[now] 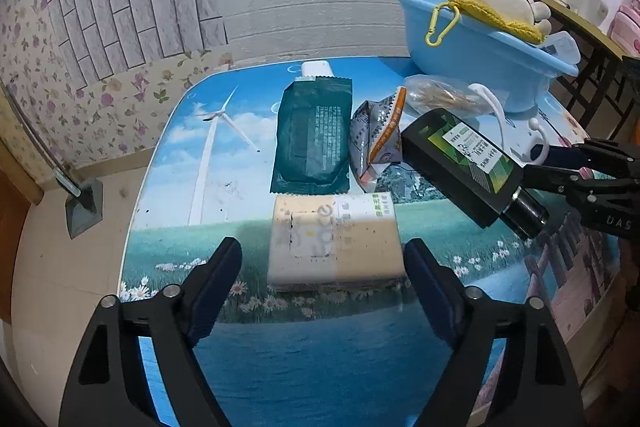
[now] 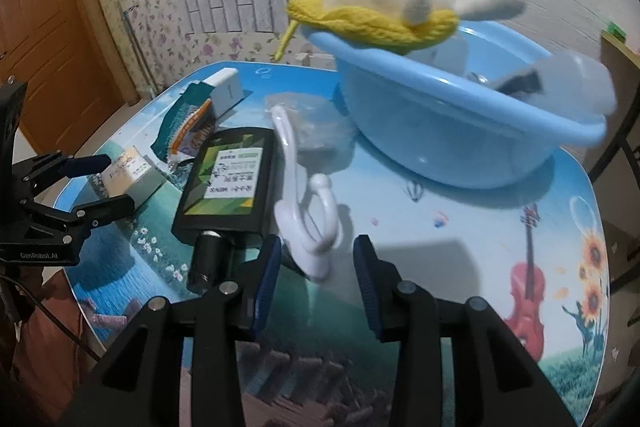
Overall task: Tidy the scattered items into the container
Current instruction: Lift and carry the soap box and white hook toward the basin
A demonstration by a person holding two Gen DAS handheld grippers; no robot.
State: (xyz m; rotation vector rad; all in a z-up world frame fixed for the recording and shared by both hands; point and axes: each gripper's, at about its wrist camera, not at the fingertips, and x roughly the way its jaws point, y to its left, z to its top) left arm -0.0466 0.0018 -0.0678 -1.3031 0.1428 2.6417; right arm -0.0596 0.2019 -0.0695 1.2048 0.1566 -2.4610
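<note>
— What is nearest to each tool?

— The left tool point(image 1: 322, 263) stands wide, with nothing pressed between its pads; the beige tissue pack point(image 1: 336, 243) lies on the desk point(image 1: 320, 367) just ahead, in line with the gap. The right tool point(image 2: 316, 267) is narrowly parted and grips nothing. The white hook point(image 2: 308, 219) lies on the desk with its near end at the gap, and I cannot tell if a pad touches it.

— And further away?

— Beside the hook lies the black bottle point(image 2: 228, 179), its cap toward the right tool. Behind the tissue pack are the green packet point(image 1: 312, 139) and a small crumpled snack bag point(image 1: 378, 139), then a clear plastic bag point(image 1: 440, 95). Farthest stands the blue basin point(image 2: 460, 131) — the plush toy point(image 2: 400, 3) rests across its rim.
</note>
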